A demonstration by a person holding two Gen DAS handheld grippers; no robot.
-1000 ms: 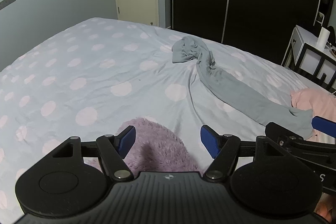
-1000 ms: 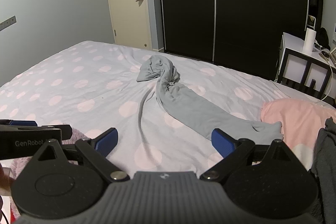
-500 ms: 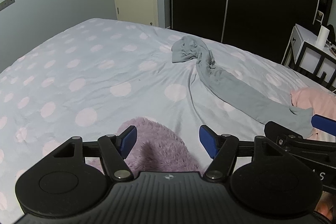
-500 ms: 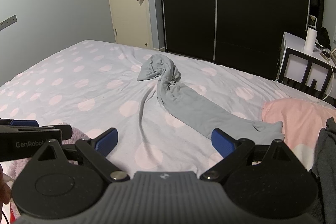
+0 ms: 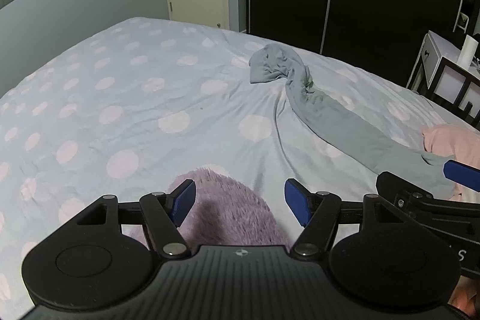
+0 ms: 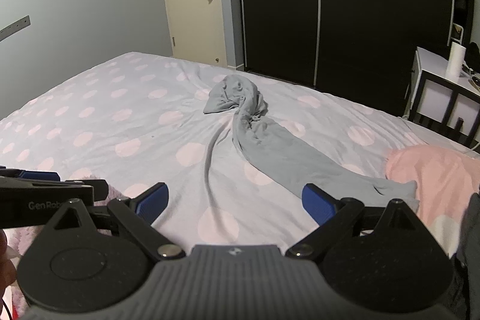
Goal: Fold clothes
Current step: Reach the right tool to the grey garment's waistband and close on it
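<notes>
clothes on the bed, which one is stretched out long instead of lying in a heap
The grey garment: it trails in a long twisted strip across the dotted bedspread. The fuzzy purple one and the pink one lie bunched at the near edge.

Bed (image 6: 90,122) with pale dotted cover, grey garment (image 6: 270,149) stretched across it, pink garment (image 6: 435,173), fluffy purple garment (image 5: 228,209)

One grey garment (image 6: 264,146), one pink (image 6: 435,170), one purple fluffy (image 5: 228,206).
</notes>
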